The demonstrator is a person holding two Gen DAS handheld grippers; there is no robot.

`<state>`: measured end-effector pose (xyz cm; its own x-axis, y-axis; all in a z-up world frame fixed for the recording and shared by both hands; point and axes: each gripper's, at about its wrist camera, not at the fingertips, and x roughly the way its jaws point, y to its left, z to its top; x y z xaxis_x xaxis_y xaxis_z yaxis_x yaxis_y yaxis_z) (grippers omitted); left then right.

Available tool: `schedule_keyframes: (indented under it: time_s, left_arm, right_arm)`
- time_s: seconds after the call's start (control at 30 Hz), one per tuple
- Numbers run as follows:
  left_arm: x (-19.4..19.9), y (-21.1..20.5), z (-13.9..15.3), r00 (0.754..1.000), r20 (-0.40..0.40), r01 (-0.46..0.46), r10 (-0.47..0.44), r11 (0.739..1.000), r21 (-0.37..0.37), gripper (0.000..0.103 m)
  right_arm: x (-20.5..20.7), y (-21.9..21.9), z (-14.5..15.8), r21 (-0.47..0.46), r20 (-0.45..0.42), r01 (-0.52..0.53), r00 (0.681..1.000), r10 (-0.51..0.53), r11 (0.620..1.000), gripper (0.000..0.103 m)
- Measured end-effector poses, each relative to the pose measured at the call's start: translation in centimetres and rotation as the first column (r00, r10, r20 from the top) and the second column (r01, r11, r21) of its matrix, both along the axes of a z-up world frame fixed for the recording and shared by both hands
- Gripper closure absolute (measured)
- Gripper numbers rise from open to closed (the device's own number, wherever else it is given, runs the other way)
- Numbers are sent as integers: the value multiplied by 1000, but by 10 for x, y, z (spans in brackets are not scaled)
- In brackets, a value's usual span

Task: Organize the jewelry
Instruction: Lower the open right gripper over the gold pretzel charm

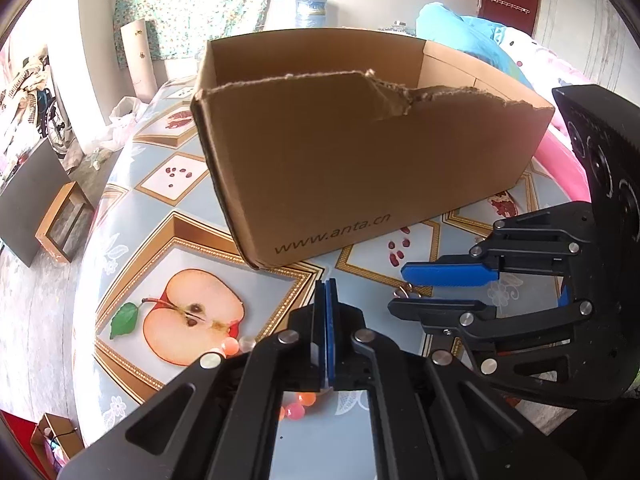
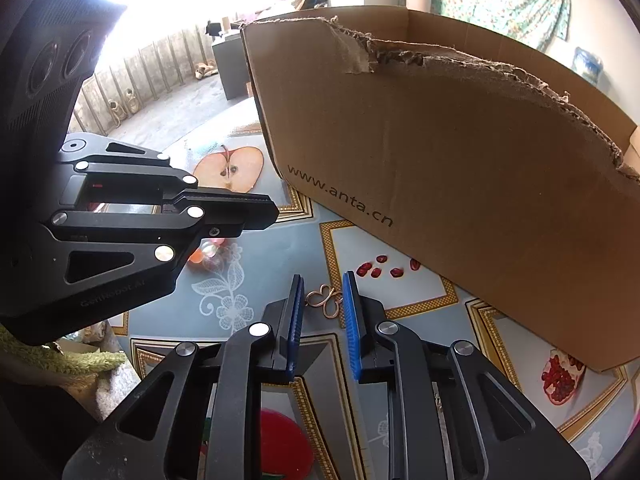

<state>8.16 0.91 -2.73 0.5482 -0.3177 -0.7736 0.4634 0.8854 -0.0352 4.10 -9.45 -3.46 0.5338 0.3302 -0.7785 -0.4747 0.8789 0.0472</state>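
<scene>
A rose-gold butterfly-shaped piece of jewelry (image 2: 325, 301) lies on the fruit-print tablecloth (image 2: 256, 256), between the tips of my right gripper (image 2: 322, 284), which is open around it. It also shows in the left wrist view (image 1: 405, 290), between the right gripper's blue-padded fingers (image 1: 448, 273). My left gripper (image 1: 325, 285) is shut and empty. A pink and orange bead bracelet (image 1: 236, 346) lies under the left gripper and also shows in the right wrist view (image 2: 206, 254). An open brown cardboard box (image 1: 360, 152) stands just behind.
The box (image 2: 460, 184) has a torn front rim and "www.anta.cn" printed on it. The round table's edge falls off to the left (image 1: 86, 280). A frame (image 1: 64, 222) and a dark board sit on the floor to the left.
</scene>
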Motion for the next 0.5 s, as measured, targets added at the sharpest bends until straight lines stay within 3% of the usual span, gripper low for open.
schedule_keyframes:
  time_s: [0.03,0.1,0.27,0.37,0.47,0.5]
  left_arm:
    - [0,0,0,1000,-1,0,0,1000,1,103]
    - [0,0,1,1000,1,0,0,1000,2,103]
    - [-1,1,1,1000,3,-3,3,1000,3,103]
    - [-2,1,2,1000,5,-7,7,1000,4,103]
    - [-3,2,3,1000,9,-13,13,1000,2,103]
    - [-3,2,3,1000,9,-16,16,1000,1,103]
  right_arm:
    - [1,-1,0,9,-6,2,1000,-2,1000,86]
    - [1,-6,4,27,-15,5,1000,-5,1000,103]
    - [3,-19,8,66,-56,25,998,-22,998,103]
    - [0,-22,14,75,-54,16,998,-12,997,100]
    - [1,-23,19,64,-55,-10,998,13,998,83]
    - [2,-23,20,55,-53,-19,998,21,998,83]
